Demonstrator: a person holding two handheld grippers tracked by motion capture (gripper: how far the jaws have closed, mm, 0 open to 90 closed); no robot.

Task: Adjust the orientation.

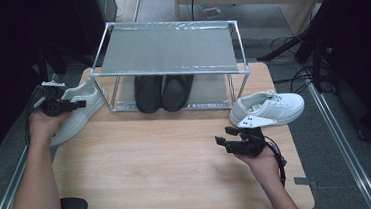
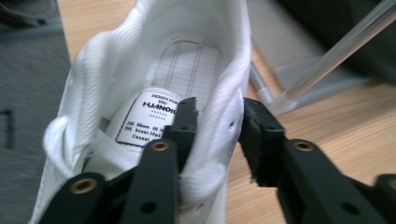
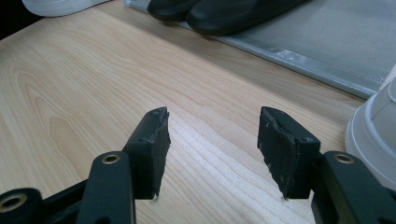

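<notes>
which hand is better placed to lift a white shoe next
Left. The left gripper already has one jaw inside the left white shoe and one outside its collar wall. The right gripper hangs open over bare table, beside the right white shoe.

Even overhead light; dark room edges; gripper-view foregrounds blurred, soft shadows.

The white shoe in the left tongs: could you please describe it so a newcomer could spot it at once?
Start at the metal shoe rack at the table's far edge. The white shoe lies off the rack's left end, at the table's left edge. Unlike the other white shoe, the left tongs straddle its collar.
</notes>
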